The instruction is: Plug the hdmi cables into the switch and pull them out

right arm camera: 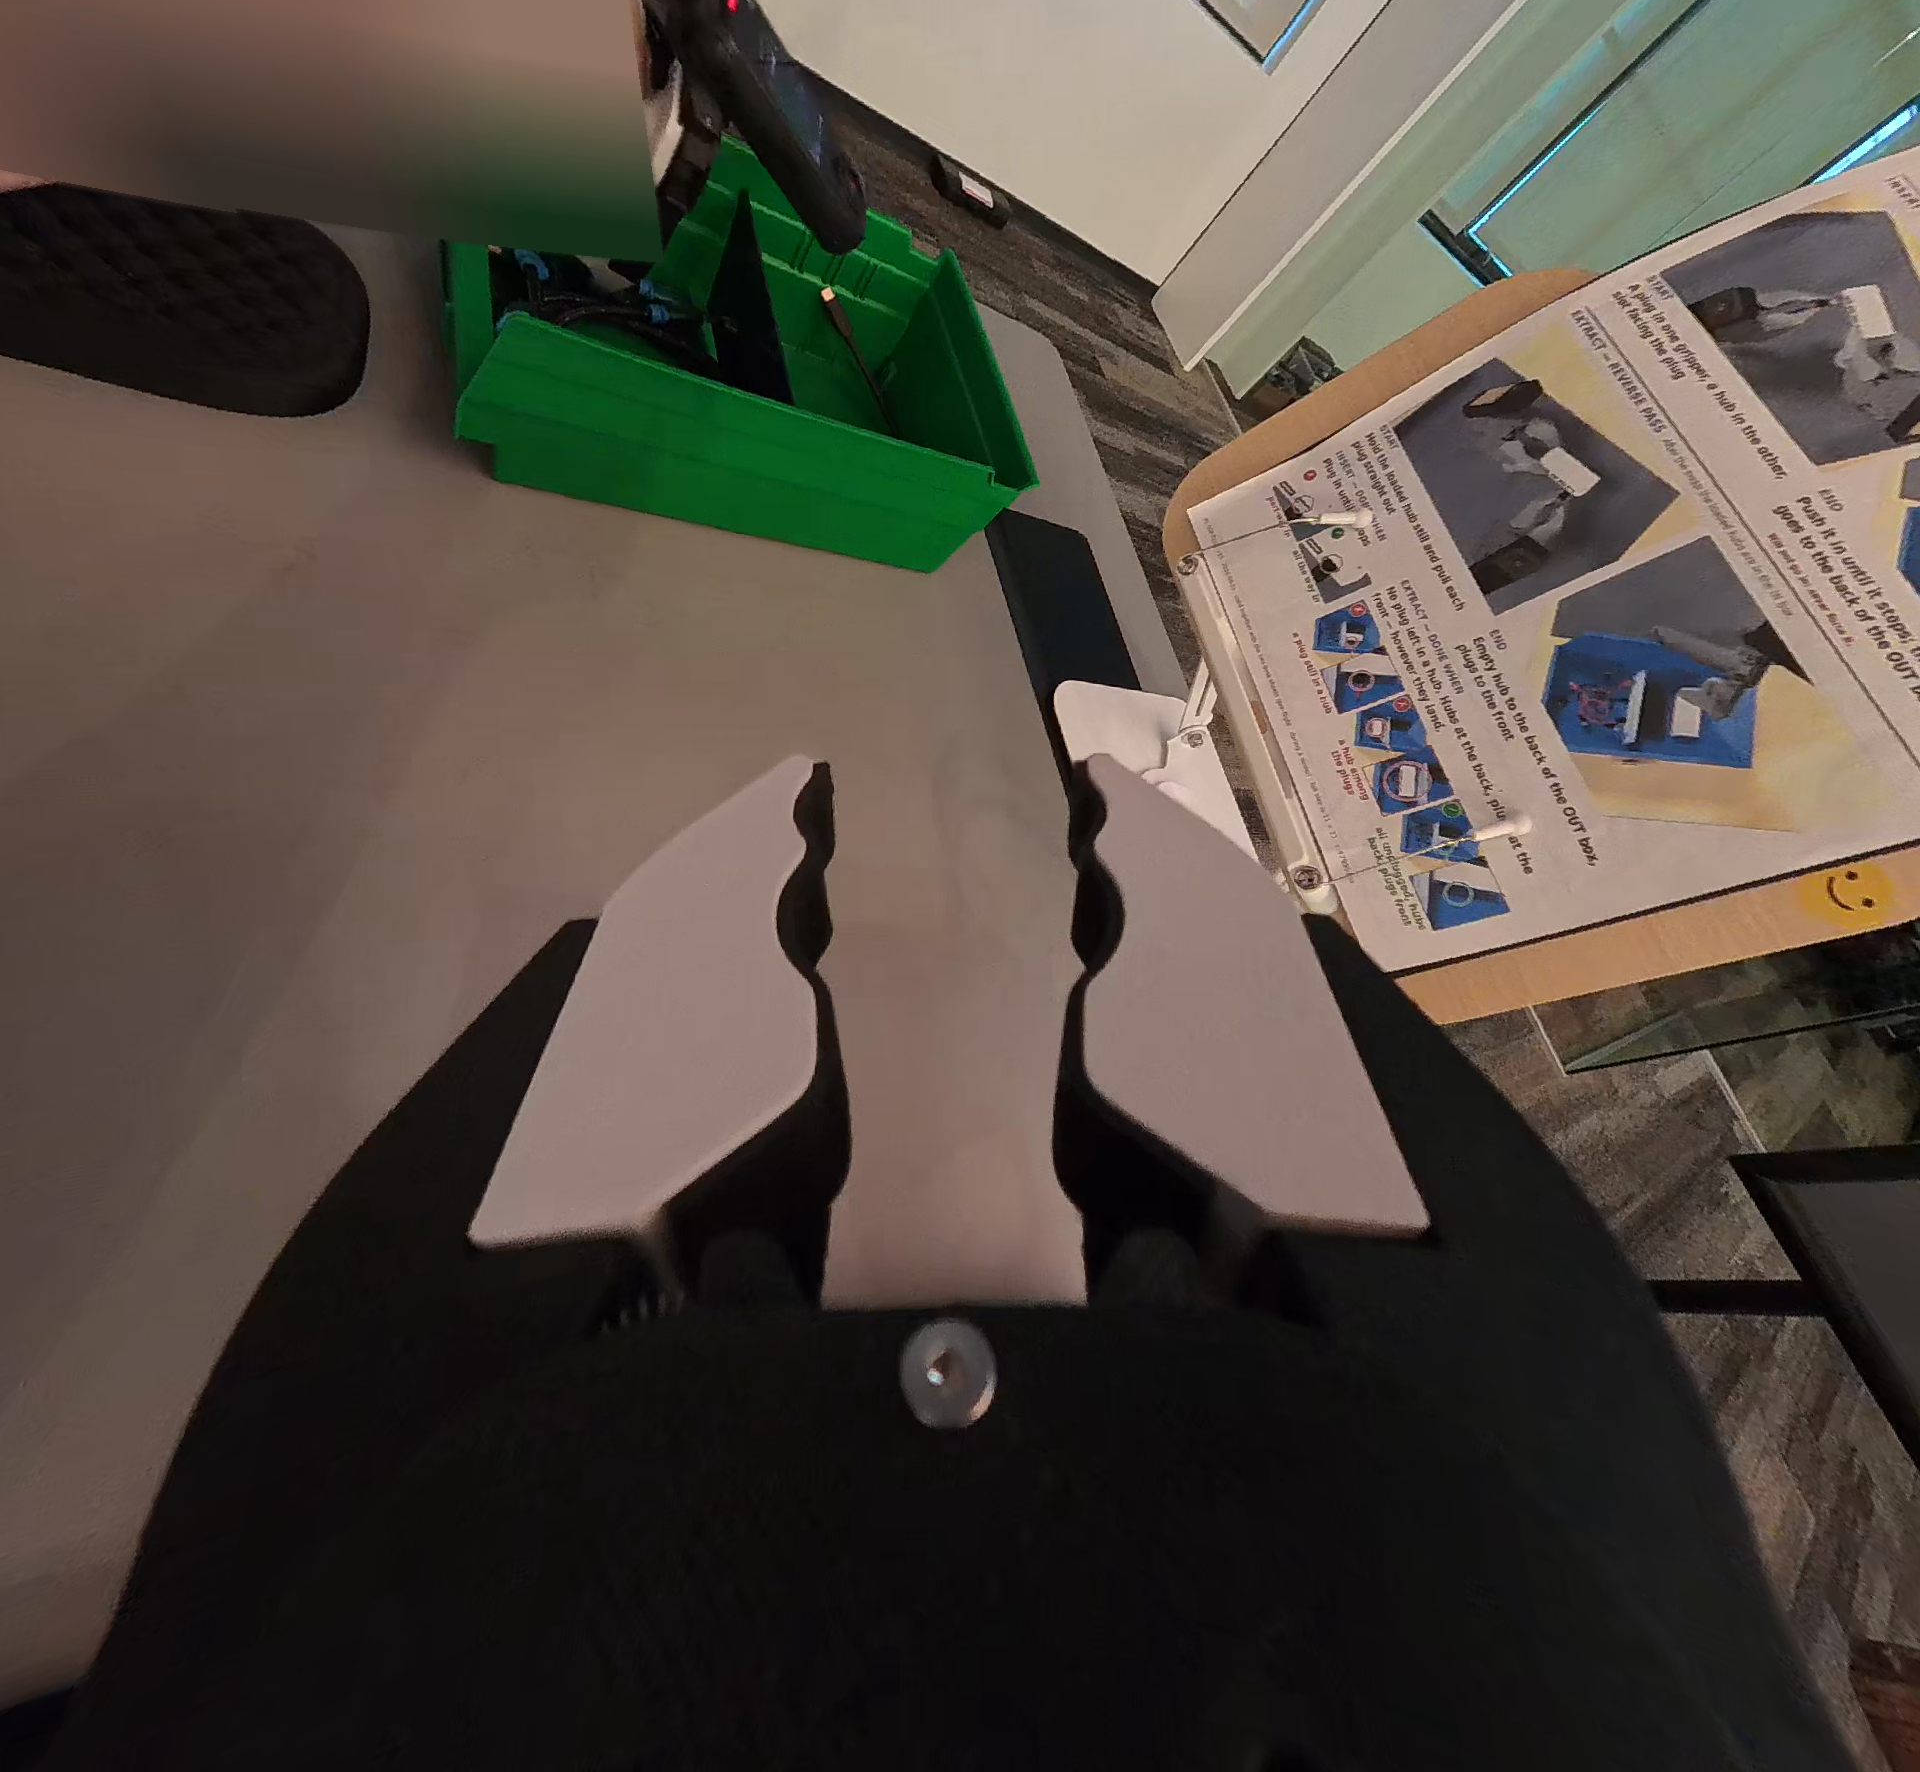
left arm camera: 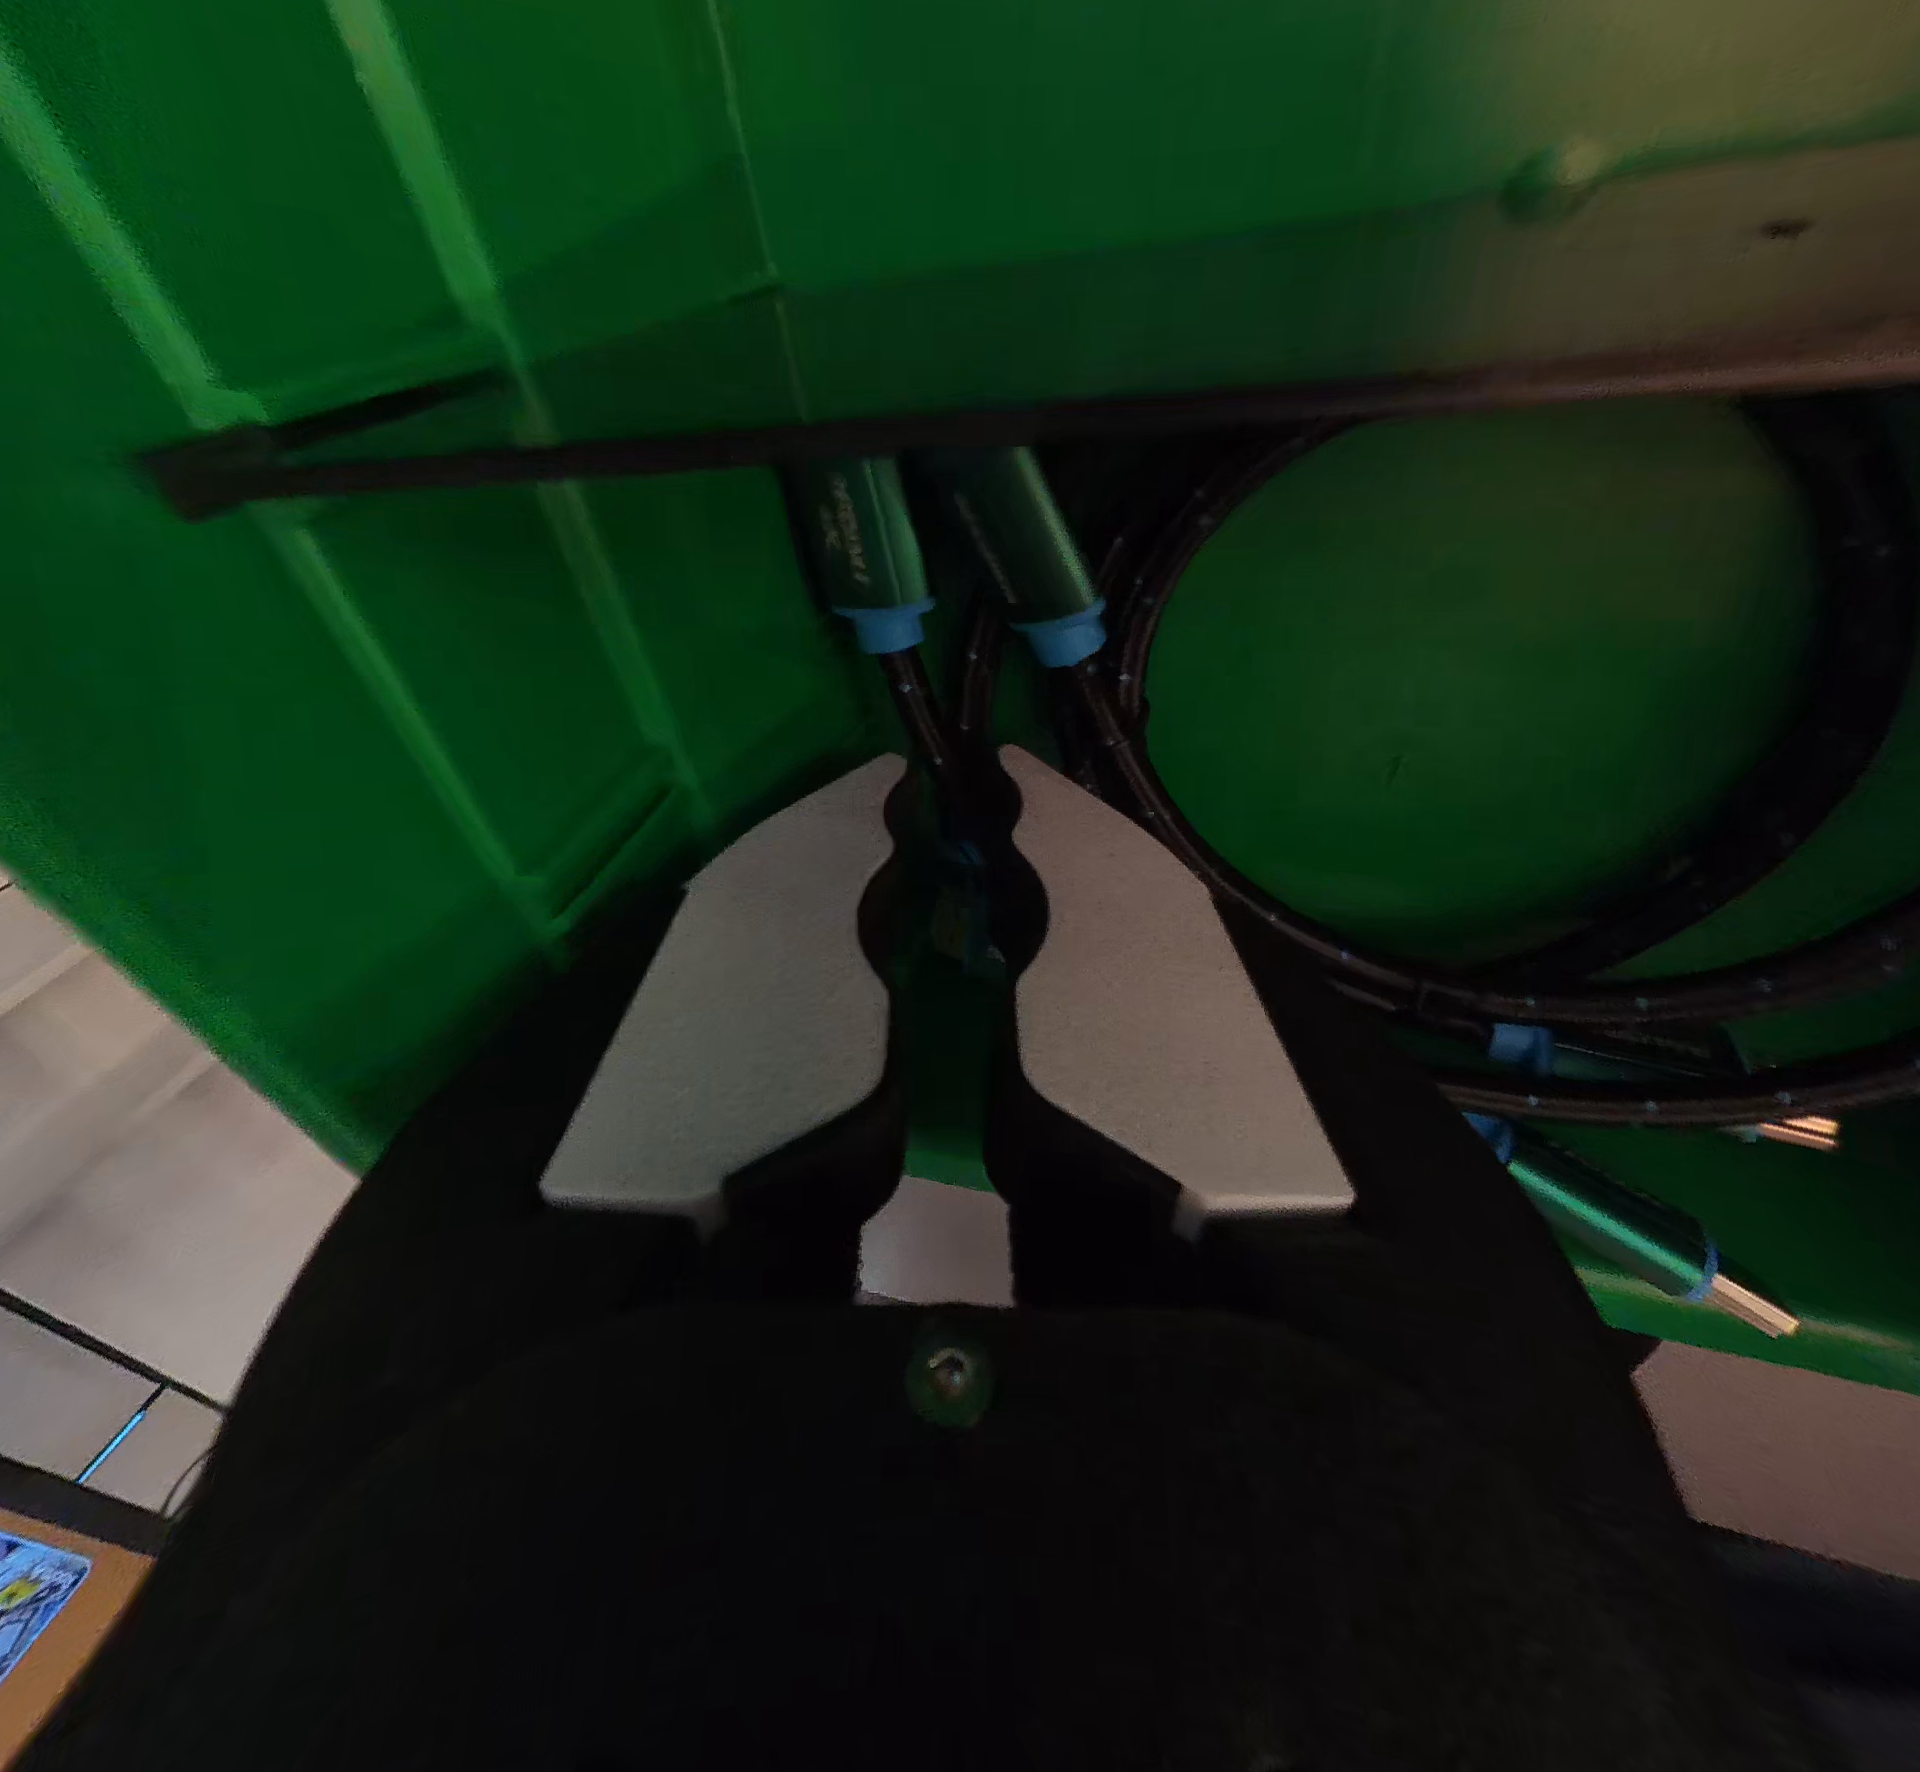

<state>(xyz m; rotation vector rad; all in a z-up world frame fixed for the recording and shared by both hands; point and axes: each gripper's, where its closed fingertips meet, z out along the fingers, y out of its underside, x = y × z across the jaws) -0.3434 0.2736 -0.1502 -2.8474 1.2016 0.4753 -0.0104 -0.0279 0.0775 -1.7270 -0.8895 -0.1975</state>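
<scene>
In the left wrist view my left gripper point(left arm camera: 951, 766) reaches into a green bin point(left arm camera: 364, 579). Its fingers are nearly closed around dark braided HDMI cables point(left arm camera: 925, 725), with a blue-green plug part between them. Just beyond, two green HDMI plugs with blue collars point(left arm camera: 868, 559) point(left arm camera: 1023, 559) run up under a black strip point(left arm camera: 623, 460) that hides their tips. I cannot tell whether the strip is the switch. My right gripper point(right arm camera: 951, 787) is open and empty over the grey table point(right arm camera: 416, 735). The right wrist view shows the left gripper point(right arm camera: 774, 112) above the bin point(right arm camera: 748, 465).
A coil of dark cable point(left arm camera: 1174, 849) lies to the right in the bin, with two loose plugs with bare metal tips point(left arm camera: 1662, 1255) near its front. A black upright panel point(right arm camera: 743, 320) stands in the bin. A printed sheet on a wooden board point(right arm camera: 1610, 579) stands right of the table. A black pad point(right arm camera: 156, 299) lies at the left. Some 50 cm of space lies between my two pairs of fingers.
</scene>
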